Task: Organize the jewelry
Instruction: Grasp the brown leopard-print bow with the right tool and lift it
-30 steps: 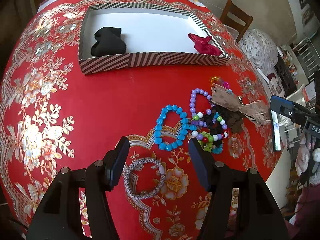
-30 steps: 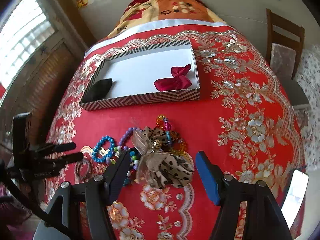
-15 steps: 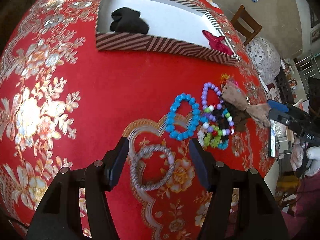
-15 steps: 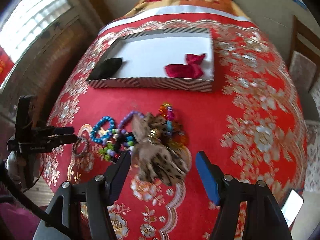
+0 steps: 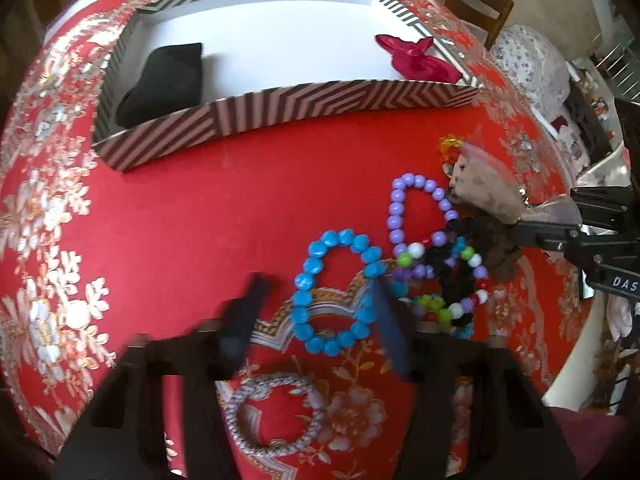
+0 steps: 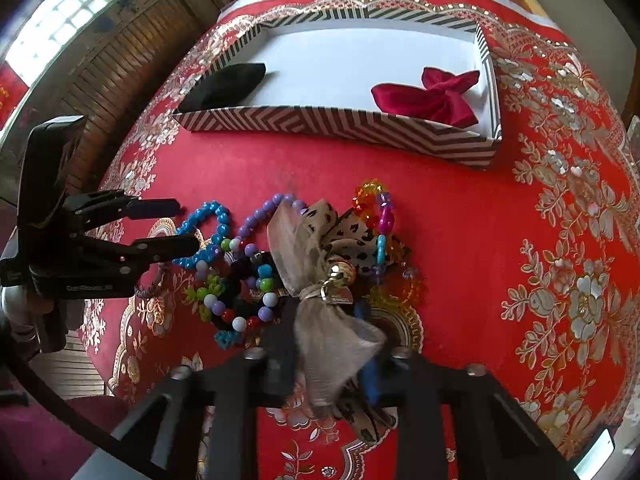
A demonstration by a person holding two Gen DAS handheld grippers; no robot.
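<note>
A striped box point(image 5: 280, 114) point(image 6: 340, 124) holds a black bow point(image 5: 160, 80) point(image 6: 228, 82) and a red bow point(image 5: 416, 60) point(image 6: 432, 96). Loose jewelry lies in front of it on the red cloth. My left gripper point(image 5: 316, 312) is open around a blue bead bracelet point(image 5: 340, 296) point(image 6: 208, 232). A grey braided band point(image 5: 276, 416) lies below it. My right gripper point(image 6: 328, 344) has its fingers closed in on the tail of a leopard-print bow point(image 6: 332, 260) point(image 5: 484, 196). A purple bracelet point(image 5: 416, 216) and mixed beads point(image 6: 240, 292) lie between.
An orange and pink bead bracelet point(image 6: 380, 232) lies right of the leopard bow. A wooden chair point(image 5: 476, 4) stands beyond the table's far right. A phone point(image 6: 592, 456) lies at the table's near right edge. Shutters point(image 6: 120, 68) are at the left.
My left gripper moved forward from the grey band to straddle the blue bracelet. My right gripper advanced and closed its fingers onto the leopard bow's tail.
</note>
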